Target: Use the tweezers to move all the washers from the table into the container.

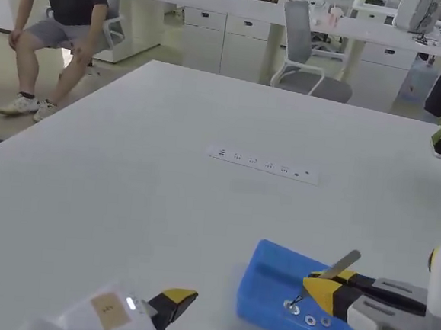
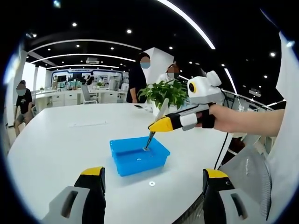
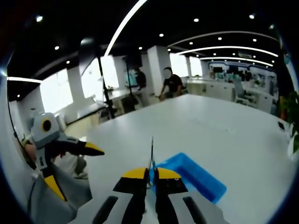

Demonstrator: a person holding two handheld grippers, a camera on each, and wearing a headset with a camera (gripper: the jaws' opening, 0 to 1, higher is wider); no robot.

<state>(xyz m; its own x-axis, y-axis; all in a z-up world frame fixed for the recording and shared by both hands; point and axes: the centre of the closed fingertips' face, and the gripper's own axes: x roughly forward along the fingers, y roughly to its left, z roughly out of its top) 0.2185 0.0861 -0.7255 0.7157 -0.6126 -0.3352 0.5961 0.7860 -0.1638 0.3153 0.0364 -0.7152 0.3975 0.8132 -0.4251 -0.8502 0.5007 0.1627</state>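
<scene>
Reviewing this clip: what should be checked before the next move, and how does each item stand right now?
1. Grip: the right gripper is shut on the tweezers: ok.
2. Tweezer tips are inside the blue container: ok.
3. Something is held between the tips: cannot tell, too small.
4. Table is free of washers: not ok. One washer lies on it beside the container, seen in the left gripper view.
5. The left gripper is open and apart from the container: ok.
</scene>
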